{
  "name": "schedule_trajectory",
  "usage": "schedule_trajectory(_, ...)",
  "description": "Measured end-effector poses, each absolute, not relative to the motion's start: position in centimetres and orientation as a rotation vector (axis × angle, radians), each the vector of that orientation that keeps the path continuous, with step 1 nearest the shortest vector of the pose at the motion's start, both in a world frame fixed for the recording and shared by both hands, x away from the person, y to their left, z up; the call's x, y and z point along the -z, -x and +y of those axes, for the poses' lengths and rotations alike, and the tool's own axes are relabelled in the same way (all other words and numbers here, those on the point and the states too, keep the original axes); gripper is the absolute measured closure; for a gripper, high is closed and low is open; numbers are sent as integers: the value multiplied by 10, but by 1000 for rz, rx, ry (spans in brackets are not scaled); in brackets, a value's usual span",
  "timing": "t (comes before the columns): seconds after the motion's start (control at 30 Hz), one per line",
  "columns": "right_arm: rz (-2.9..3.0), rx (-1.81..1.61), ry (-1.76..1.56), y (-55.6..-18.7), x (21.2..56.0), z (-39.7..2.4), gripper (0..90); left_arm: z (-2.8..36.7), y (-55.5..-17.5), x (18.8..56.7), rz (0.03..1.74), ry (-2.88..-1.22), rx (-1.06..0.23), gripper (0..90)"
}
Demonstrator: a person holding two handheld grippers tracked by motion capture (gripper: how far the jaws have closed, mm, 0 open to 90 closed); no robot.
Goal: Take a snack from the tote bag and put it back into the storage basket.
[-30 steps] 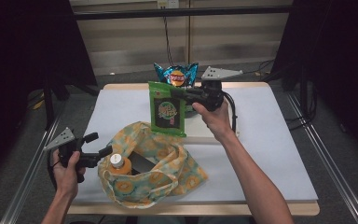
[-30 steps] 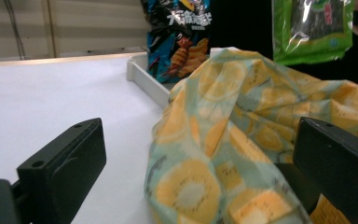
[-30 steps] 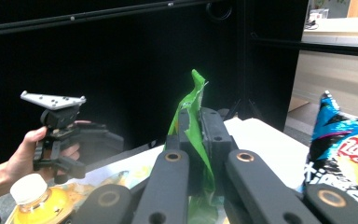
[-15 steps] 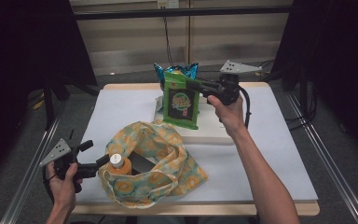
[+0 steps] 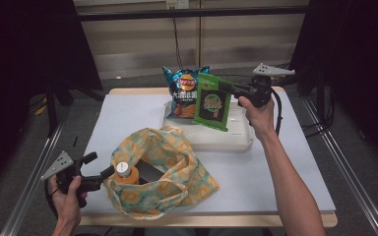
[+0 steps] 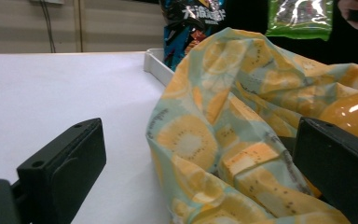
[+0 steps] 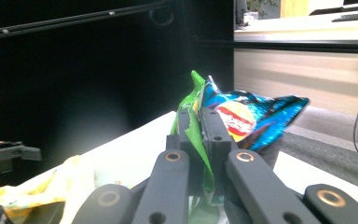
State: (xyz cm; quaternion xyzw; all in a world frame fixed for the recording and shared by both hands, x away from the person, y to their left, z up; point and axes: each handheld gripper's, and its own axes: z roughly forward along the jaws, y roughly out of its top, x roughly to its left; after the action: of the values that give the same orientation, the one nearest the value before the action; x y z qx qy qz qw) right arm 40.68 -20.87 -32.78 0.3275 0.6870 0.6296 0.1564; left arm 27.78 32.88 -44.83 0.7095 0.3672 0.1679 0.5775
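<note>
The green snack bag (image 5: 212, 102) is glossy plastic film, crinkled, as is the shiny blue chip bag (image 5: 184, 91) just behind it. The white tray (image 5: 226, 137) beneath looks like smooth plastic. Near the tray, the printed tote (image 5: 165, 172) is soft matt cloth, and the surface (image 5: 266, 172) is matt white.

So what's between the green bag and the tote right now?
In the high view, the white tray's near rim and a bare strip of table separate the green bag from the tote.
</note>
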Motion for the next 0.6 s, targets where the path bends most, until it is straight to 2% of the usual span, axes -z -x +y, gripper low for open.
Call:
schedule_trajectory(0.1,1974,-1782,-950,-413,331,-213,890,328,-277,449,854,-1651,-384,26)
schedule_trajectory(0.3,2010,-1734,-966,-424,340,-215,890,329,-274,447,854,-1676,-445,22)
schedule_trajectory(0.6,2028,-1691,-1005,-441,348,-221,888,327,-272,447,843,-1651,-410,20)
